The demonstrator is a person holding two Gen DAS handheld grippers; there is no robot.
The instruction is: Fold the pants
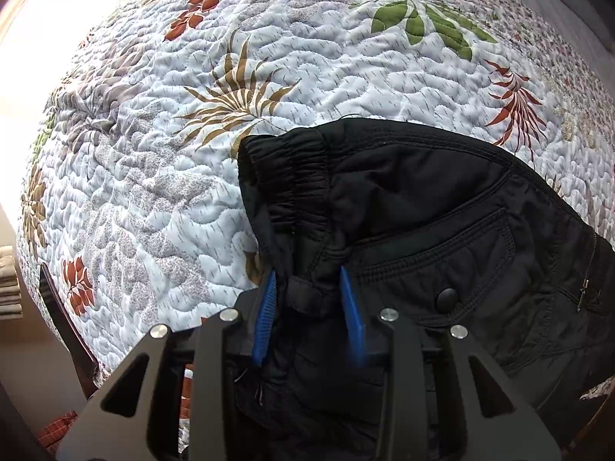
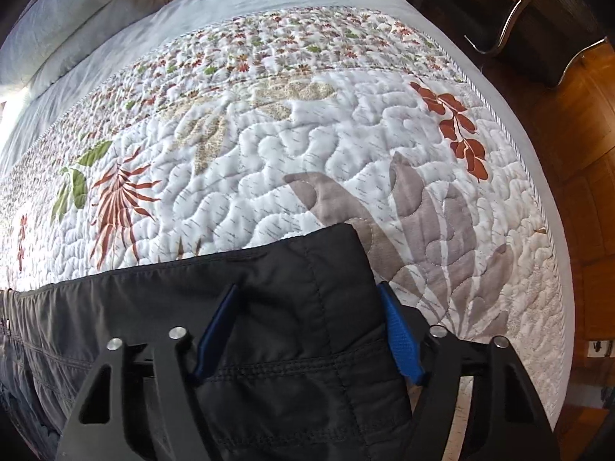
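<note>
We see black pants (image 1: pixel 403 207) lying on a quilted floral bedspread (image 1: pixel 153 153) that covers the bed. In the left wrist view the elastic waistband (image 1: pixel 292 161) sits near the centre of the frame, and the garment runs off toward four o'clock, with a stitched back pocket (image 1: pixel 461 246) and a round snap button (image 1: pixel 447 299) facing up.

Our left gripper (image 1: pixel 307 307) comes in from six o'clock and points down at the cloth. Its blue pads (image 1: pixel 265 322) stand narrowly apart with a bunch of waistband fabric gathered between them, and they press on it from both sides, so this claw has the pants pinched at the waist.

In the right wrist view the pants (image 2: pixel 269 307) fill the lower half, from nine o'clock across to the centre, and a squared fabric edge ends near one o'clock of the claw. Our right gripper (image 2: pixel 307 326) enters from six o'clock with its jaws about halfway apart. Its left blue pad (image 2: pixel 215 330) rests on top of the black cloth; its right pad (image 2: pixel 399 338) sits at the garment's outer edge, just beside the bedspread (image 2: pixel 269 153). The cloth lies between them, but we cannot tell whether the pads squeeze it.

At two o'clock in that view we see a wooden floor (image 2: pixel 576 153) and a chrome-framed chair (image 2: pixel 519 7).
</note>
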